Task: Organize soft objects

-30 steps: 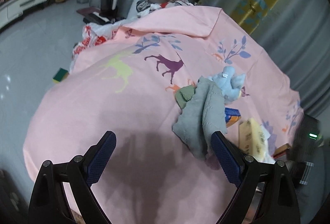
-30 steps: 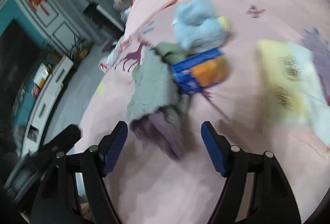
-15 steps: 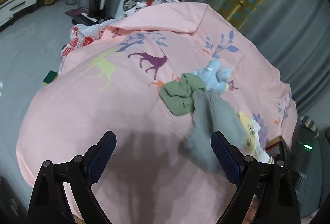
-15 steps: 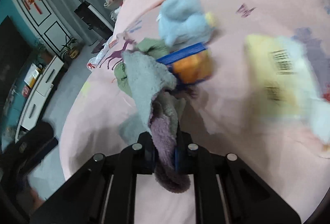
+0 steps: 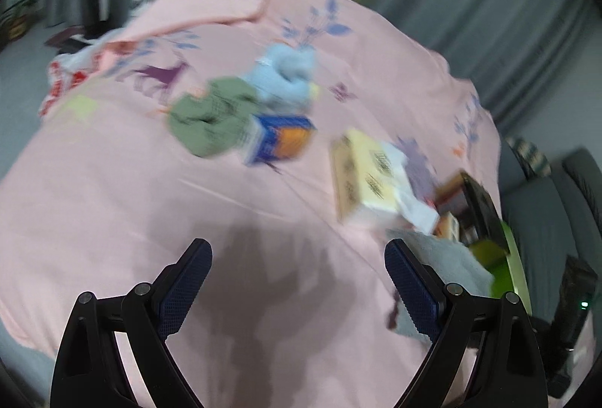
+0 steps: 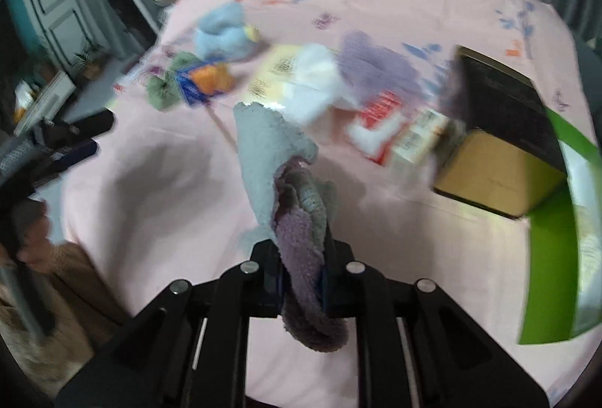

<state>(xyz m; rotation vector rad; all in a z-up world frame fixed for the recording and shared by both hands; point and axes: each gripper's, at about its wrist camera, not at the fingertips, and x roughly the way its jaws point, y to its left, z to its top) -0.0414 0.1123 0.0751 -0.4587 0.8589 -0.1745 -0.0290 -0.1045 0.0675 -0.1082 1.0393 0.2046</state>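
Towel (image 6: 280, 160), grey with purple underside: clamped between closed fingers of right gripper (image 6: 301, 280), lifted above pink bedsheet (image 6: 180, 201). Left gripper (image 5: 297, 280): fingers spread wide, holding nothing, over the sheet. Green cloth (image 5: 210, 118), blue plush (image 5: 286, 77), blue-orange pack (image 5: 284, 139) clustered beyond; green bin (image 6: 553, 257) at right.

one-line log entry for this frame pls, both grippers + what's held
left gripper: open, empty, above pink sheet | right gripper: shut on grey-purple towel, lifted | green bin: right of towel
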